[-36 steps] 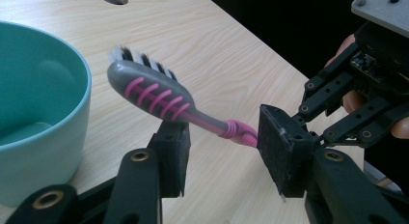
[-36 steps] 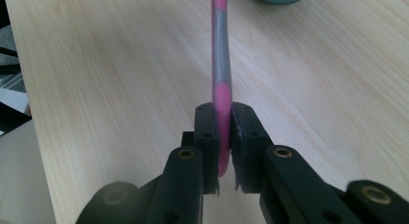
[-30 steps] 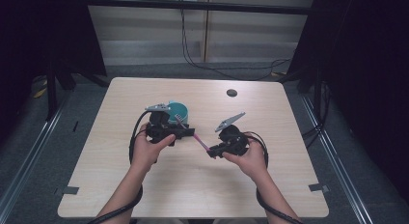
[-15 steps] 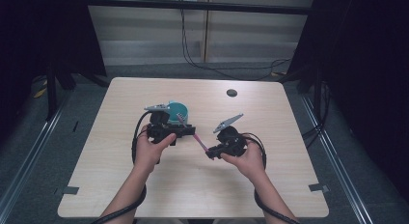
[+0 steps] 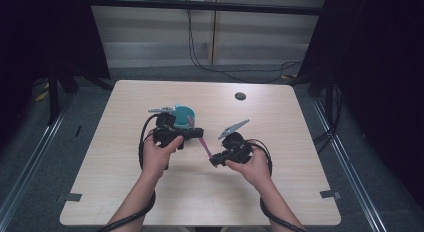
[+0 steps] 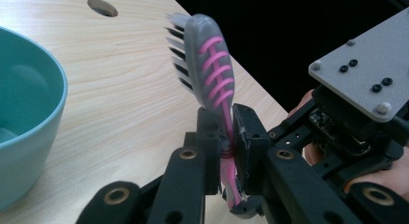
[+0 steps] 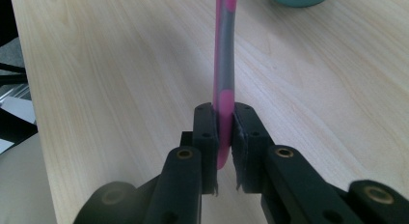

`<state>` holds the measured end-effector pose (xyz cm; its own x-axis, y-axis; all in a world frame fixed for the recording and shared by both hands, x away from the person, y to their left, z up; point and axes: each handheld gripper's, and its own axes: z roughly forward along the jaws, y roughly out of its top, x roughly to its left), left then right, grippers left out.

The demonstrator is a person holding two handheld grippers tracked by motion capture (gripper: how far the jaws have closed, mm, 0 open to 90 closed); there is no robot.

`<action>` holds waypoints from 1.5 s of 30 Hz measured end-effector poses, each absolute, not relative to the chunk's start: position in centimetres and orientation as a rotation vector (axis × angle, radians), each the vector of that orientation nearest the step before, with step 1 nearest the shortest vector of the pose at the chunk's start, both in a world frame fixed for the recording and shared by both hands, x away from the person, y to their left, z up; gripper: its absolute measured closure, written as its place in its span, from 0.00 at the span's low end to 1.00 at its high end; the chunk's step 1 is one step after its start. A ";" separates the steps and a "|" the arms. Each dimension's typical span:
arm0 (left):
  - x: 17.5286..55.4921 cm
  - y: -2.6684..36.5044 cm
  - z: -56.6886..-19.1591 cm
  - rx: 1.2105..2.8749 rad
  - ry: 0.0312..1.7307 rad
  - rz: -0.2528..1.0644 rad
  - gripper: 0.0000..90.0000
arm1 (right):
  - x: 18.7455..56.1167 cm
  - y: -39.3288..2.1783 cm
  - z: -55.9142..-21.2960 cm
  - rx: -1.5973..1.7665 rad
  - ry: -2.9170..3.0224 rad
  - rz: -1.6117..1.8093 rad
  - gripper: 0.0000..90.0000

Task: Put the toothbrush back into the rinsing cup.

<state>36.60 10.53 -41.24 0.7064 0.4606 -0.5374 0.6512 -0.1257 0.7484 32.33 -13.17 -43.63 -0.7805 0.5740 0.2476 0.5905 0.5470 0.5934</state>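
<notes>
Left gripper (image 6: 226,151): jaws pressed onto the neck of a pink-and-grey plastic toothbrush (image 6: 214,79), just below the bristled head, which stands clear above the jaws. Right gripper (image 7: 223,137): jaws pinched on the handle end of the same toothbrush, whose shaft runs away from them toward the far edge of that view. In the high view the toothbrush (image 5: 204,144) spans the gap between the two grippers, held off the light wooden table (image 5: 280,192). Judgement: a two-point hold of this kind suits a hand-over from one gripper to the other, or steadying the brush. A teal round bowl (image 5: 184,114) sits just behind the left gripper.

Count: toothbrushes, one; bowls, one; grippers, two, both occupied; round hole in the tabletop (image 5: 240,96), one, near the far edge.
</notes>
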 end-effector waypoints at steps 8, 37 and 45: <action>36.4 10.4 -40.9 1.785 0.890 -0.194 0.92 | 32.3 -13.0 -44.0 -1.024 -2.732 -1.084 0.90; 36.4 9.6 -41.0 1.777 0.906 -0.141 0.93 | 31.9 -11.3 -44.0 -0.945 -2.724 -1.123 0.81; 36.4 9.4 -41.1 1.770 0.915 -0.125 0.93 | 31.7 -10.7 -44.1 -0.912 -2.717 -1.137 0.77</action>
